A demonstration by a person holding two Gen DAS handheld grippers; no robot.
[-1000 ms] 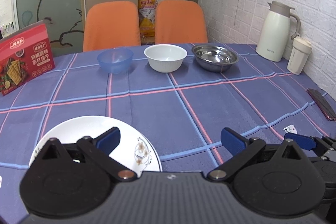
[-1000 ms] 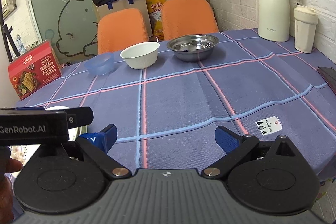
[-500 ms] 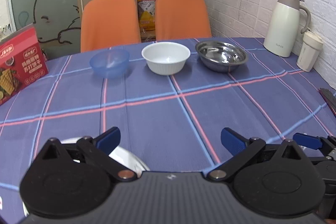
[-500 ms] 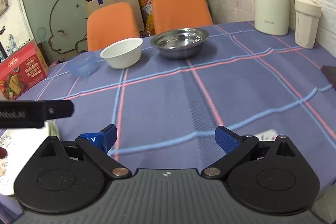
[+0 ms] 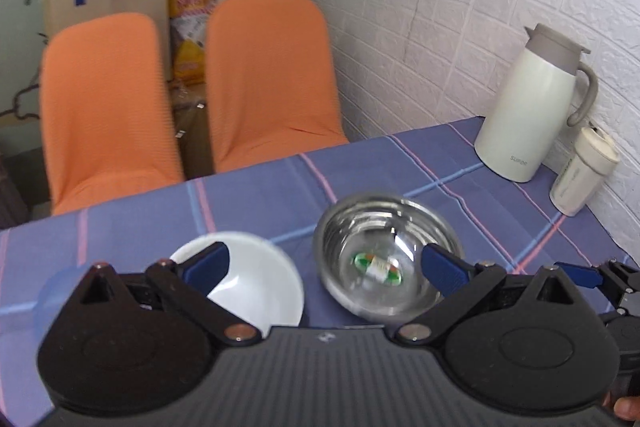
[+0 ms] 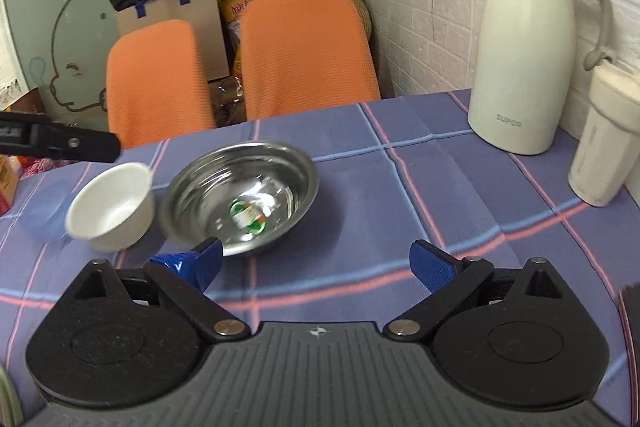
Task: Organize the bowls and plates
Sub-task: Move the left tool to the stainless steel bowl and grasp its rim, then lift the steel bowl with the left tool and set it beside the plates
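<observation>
Both grippers advanced to steel bowl (image 6: 240,199) | jaws spread, empty | white bowl (image 5: 256,287) beside

plastic bowl (image 6: 42,211) left of ceramic bowl (image 6: 112,213), steel bowl (image 6: 240,199) right, jug (image 6: 524,47) behind

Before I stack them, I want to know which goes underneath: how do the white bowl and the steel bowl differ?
The steel bowl is wider and shallower; the white bowl is narrower with steeper walls. The steel bowl is shiny, with a small colourful label at its bottom; the white bowl is matte and plain inside. Both stand upright, side by side on the checked tablecloth.
</observation>
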